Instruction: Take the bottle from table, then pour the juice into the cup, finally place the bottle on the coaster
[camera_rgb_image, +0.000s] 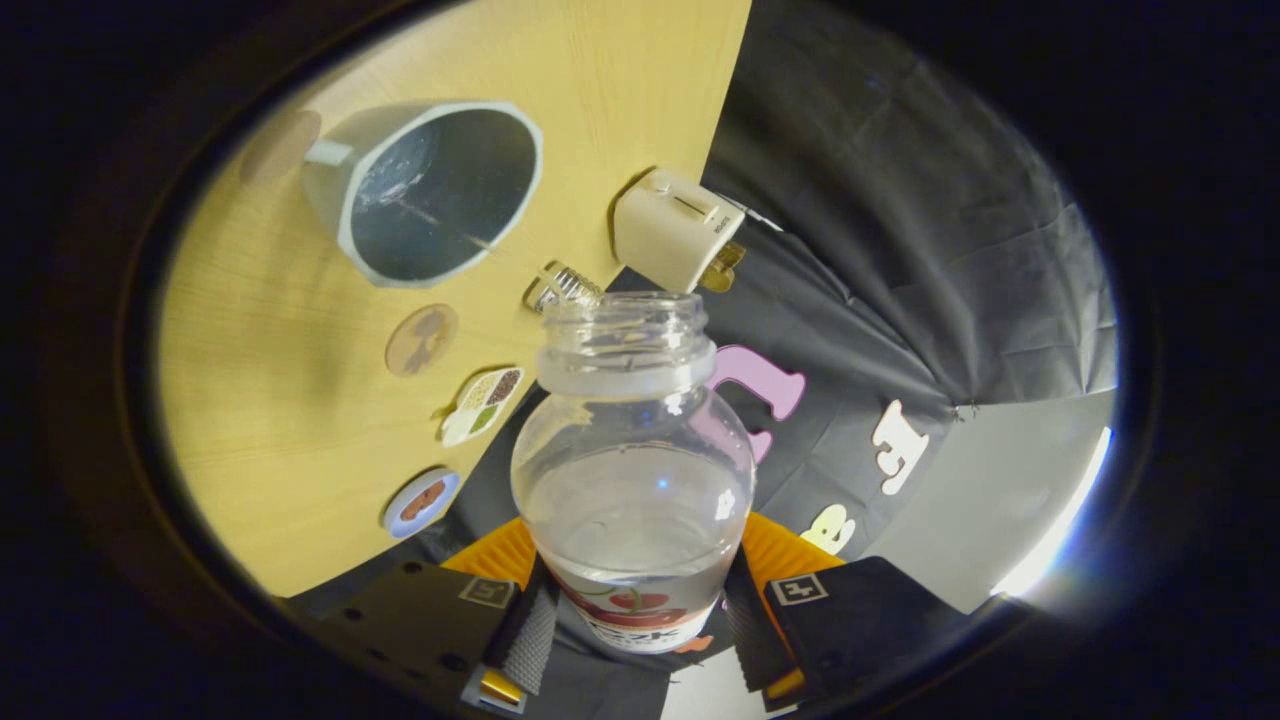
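Gripper clamps clear bottle between both fingers, pads pressed on its lower sides — bottle uncapped, clear liquid inside, mouth aimed toward table. Grey cup sits on table beyond bottle mouth, well apart. Round coaster lies between cup and fingers — white toaster near table edge.
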